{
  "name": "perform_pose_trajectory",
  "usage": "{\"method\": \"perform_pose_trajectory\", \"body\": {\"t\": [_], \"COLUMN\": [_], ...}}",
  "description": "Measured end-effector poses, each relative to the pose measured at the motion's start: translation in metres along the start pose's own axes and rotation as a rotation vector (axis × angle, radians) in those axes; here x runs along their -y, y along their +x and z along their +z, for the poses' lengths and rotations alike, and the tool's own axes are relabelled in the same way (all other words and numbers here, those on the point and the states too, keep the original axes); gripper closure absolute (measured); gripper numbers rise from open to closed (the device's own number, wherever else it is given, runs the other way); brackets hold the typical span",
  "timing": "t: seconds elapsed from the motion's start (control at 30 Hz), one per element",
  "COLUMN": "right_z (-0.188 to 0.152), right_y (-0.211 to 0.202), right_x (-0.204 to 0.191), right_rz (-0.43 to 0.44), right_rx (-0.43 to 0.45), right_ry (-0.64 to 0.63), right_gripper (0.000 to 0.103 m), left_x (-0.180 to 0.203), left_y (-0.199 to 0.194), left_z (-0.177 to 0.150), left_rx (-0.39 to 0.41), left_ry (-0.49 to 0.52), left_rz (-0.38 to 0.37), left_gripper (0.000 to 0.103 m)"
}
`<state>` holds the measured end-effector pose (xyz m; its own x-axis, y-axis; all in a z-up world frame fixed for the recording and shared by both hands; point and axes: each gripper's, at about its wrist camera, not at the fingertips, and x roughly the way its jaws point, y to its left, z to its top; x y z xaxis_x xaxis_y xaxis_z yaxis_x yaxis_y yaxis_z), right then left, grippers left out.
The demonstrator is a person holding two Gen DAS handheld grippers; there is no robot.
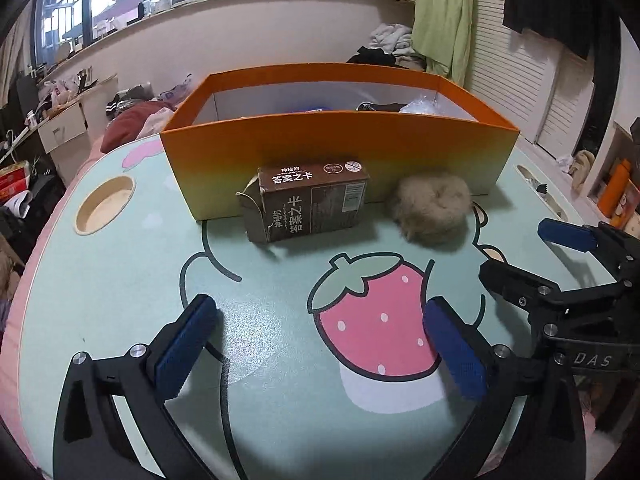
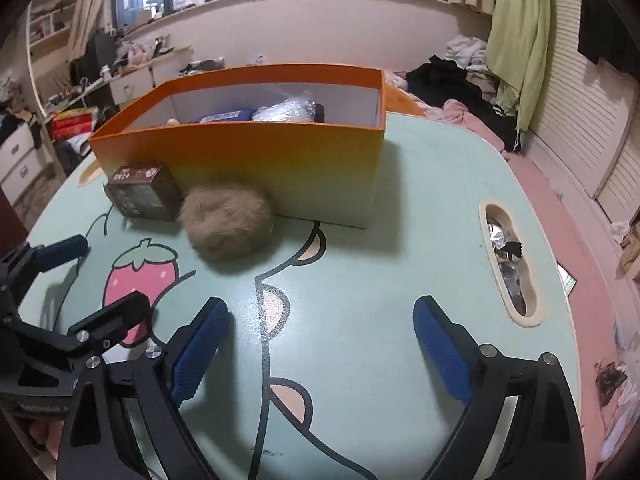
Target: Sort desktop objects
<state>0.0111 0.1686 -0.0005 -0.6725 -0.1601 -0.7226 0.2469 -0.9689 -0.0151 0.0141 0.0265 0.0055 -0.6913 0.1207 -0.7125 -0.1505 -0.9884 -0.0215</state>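
A: Locate the items to sort.
B: Brown card box and furry beige ball lie on the table, against the front wall of the orange box.
A: Contents of the orange box?
B: Largely hidden in the left view. The right view shows a blue packet and a clear plastic bag; other items cannot be identified.
A: Gripper status?
B: Left gripper and right gripper: jaws wide apart, nothing between them, both over bare tabletop.
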Motion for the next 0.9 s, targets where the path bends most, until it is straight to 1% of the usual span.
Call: {"method": "perform_pose_trajectory", "body": {"t": [0.9], "right_z": [-0.0015], "right_y": [0.0005], "right_x": [-0.0006], "right_rz": [-0.004], "right_rx": [0.003], "right_ry": [0.0], "right_gripper": [0.008], "left_x": [0.0001], "left_y": [0.0006], "left_z": [0.0011], "left_rx": [0.002], "left_ry": [0.002], "left_rz": [0.005], "left_gripper": [0.0]}}
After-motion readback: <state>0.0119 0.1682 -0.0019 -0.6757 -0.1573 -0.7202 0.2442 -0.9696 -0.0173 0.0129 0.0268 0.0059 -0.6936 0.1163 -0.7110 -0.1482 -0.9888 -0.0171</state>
